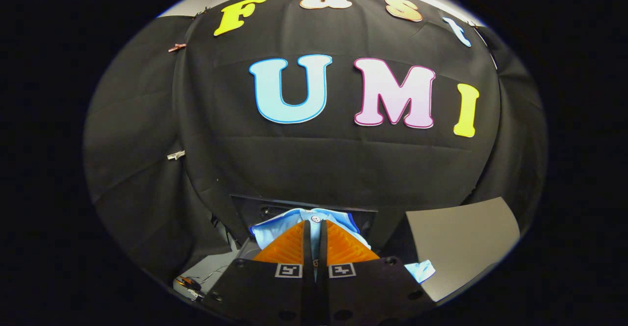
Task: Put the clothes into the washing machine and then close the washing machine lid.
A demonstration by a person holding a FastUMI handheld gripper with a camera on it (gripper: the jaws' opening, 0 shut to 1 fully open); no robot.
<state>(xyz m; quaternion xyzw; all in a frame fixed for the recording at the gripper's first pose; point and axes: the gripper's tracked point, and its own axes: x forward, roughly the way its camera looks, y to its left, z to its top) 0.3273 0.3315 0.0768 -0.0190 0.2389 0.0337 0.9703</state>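
Gripper (315, 224) is clenching a light blue shirt (300, 215) between both fingers; grey board (461, 242) is lying just beside, black cloth wall (314, 164) beyond.

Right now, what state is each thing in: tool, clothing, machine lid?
tool: fingers nearly together, pinching the light blue garment.
light blue garment: bunched, held up between the fingers, a button showing just ahead of them; a loose end hangs lower beside the tool.
dark frame behind the garment: cannot tell whether it is the machine's opening or its lid.
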